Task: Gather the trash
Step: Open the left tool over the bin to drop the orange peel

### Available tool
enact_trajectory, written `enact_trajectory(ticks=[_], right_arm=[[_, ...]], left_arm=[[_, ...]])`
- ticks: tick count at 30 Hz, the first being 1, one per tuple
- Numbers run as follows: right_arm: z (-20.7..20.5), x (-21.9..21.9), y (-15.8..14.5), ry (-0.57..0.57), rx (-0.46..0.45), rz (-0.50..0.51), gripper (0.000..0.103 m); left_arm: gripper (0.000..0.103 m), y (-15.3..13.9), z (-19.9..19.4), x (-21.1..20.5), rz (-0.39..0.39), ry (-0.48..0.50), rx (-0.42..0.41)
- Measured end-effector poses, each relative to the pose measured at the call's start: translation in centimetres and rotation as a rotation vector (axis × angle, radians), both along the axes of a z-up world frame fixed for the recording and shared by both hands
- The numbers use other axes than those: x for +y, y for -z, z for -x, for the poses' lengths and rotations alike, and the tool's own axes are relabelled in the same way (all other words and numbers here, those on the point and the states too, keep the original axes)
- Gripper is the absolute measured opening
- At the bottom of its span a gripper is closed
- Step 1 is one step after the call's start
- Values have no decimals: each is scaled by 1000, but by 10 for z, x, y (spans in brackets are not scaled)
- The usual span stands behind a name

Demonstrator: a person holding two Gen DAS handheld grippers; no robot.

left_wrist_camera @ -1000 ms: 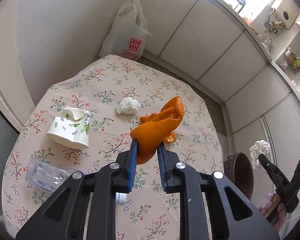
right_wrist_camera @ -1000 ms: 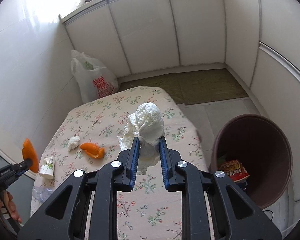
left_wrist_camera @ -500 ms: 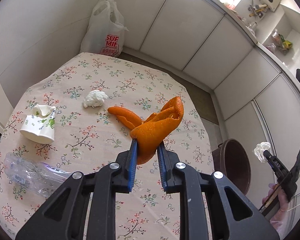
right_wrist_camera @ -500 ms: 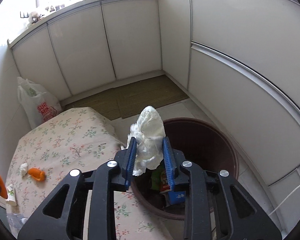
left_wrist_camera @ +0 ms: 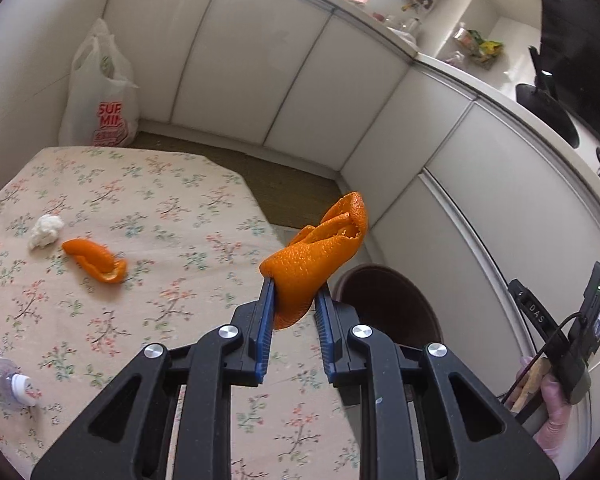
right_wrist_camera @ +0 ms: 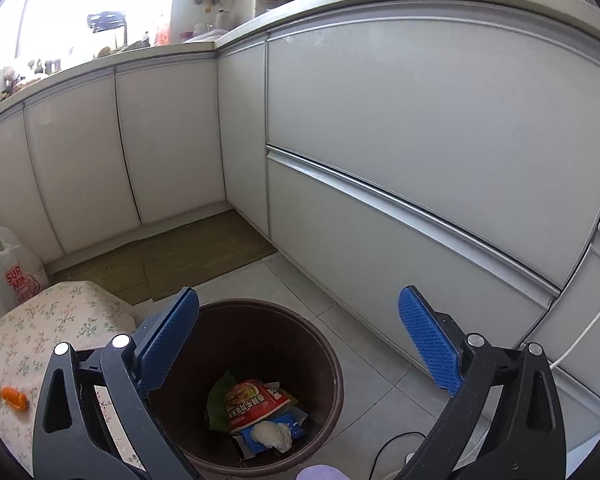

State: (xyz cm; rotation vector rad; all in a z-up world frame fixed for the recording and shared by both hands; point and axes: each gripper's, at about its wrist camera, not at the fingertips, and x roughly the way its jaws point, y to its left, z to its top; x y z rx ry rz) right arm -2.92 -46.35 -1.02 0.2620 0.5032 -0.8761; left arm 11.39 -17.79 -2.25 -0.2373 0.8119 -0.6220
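The right gripper [right_wrist_camera: 296, 344] hangs over a round, dark brown trash bin [right_wrist_camera: 332, 360] on the tiled floor. Its blue ribbed fingers [right_wrist_camera: 428, 344] have just been opening and now stand spread wide with nothing between them. A crumpled white tissue wad [right_wrist_camera: 271, 434] lies at the bottom of the bin, beside a glossy red snack wrapper [right_wrist_camera: 256, 402] and a green scrap.

The left gripper [left_wrist_camera: 294, 320] is clenched on a large orange peel [left_wrist_camera: 316, 260], a curled, pebbled, leathery shell that stands up out of the fingers. It hovers over the near edge of the counter [left_wrist_camera: 148, 200], which is covered in a soft floral cloth, with the bin just beyond.

More trash waits on the counter: a smaller curled orange peel piece [left_wrist_camera: 96, 262], a small fluffy white tissue ball [left_wrist_camera: 46, 231] near it, and a crushed clear plastic bottle [left_wrist_camera: 4, 380] with a white cap at the left edge. A white plastic shopping bag [left_wrist_camera: 100, 96] with red lettering stands on the floor against the wall.

Risks, as a judgement: only the lower end of the peel sits between the fingers, so it could slip or tear free before it is over the bin. Released too early, it would likely land on the floor or the counter. The two grippers are converging on one bin and could knock together.
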Motion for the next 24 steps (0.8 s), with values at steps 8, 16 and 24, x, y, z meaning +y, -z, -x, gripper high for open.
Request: enact_trajectory(ticks=[8,16,24], right_arm=[[37,-53,0,122,-53,-111,96],[51,-84,13,153,8,-183,96],[59,-92,15,167,-1,-195,96]], left_arm=[[21,-5,5,-105,-38,142,-17],[24,7,14,-183,-122,244,-10],[45,19,23,-217,-168,305,13]])
